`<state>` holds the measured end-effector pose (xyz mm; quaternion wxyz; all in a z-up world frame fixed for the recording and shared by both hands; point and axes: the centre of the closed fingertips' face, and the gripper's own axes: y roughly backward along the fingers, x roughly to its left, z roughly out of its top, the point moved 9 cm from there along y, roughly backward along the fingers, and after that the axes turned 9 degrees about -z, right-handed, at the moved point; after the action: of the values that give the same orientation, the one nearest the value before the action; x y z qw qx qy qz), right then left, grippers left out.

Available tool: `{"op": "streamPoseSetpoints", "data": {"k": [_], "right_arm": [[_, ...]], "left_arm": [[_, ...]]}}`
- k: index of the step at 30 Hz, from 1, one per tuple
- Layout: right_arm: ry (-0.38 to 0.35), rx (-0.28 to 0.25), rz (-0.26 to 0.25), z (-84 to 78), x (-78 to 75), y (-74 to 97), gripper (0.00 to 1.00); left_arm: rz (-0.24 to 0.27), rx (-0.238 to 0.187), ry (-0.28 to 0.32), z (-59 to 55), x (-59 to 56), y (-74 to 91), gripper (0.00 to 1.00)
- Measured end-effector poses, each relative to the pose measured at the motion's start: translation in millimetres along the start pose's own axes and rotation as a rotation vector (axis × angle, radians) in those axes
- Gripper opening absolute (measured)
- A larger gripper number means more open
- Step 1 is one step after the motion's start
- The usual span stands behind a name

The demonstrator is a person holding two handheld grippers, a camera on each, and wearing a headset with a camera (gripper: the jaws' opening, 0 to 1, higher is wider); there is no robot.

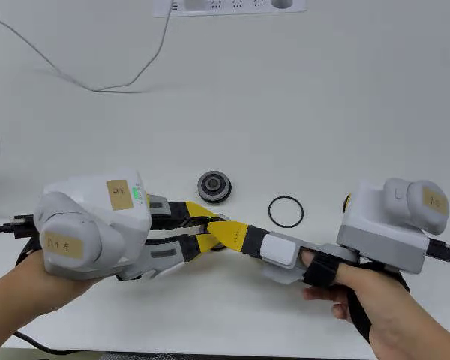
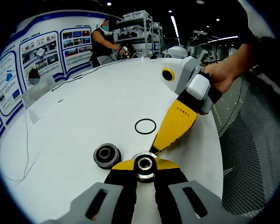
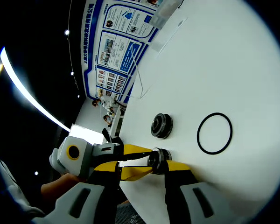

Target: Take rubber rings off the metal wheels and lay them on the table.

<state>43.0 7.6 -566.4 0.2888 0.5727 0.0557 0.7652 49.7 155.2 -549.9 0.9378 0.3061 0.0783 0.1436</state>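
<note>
My left gripper (image 1: 208,227) is shut on a small metal wheel (image 2: 145,164), held just above the white table (image 1: 300,120). My right gripper (image 1: 220,228) reaches in from the right, and its yellow fingertips (image 3: 177,166) close against that wheel's (image 3: 159,159) rim from both sides. A second metal wheel (image 1: 214,186) with a dark rubber ring around it lies flat on the table just behind the grippers. One loose black rubber ring (image 1: 286,211) lies on the table to its right. In the head view the jaws hide most of the held wheel.
A grey cable (image 1: 97,84) trails across the back left of the table, up to a power strip (image 1: 232,6) on the wall. The table's front edge (image 1: 210,351) runs just below my hands.
</note>
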Motion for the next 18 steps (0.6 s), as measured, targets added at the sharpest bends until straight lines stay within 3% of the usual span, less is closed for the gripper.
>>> {"op": "streamPoseSetpoints", "data": {"k": [10,13,18], "right_arm": [[0.018,0.007,-0.008,0.2,-2.1,1.7,0.36],[0.02,0.001,0.003,1.4,-5.0,6.4,0.26],[0.05,0.014,-0.008,1.3,-2.5,4.4,0.27]], "left_arm": [[-0.001,-0.001,0.001,-0.1,0.0,0.0,0.13],[0.0,-0.001,0.001,-0.4,0.3,0.0,0.13],[0.001,-0.003,0.003,-0.6,0.8,-0.4,0.13]]}}
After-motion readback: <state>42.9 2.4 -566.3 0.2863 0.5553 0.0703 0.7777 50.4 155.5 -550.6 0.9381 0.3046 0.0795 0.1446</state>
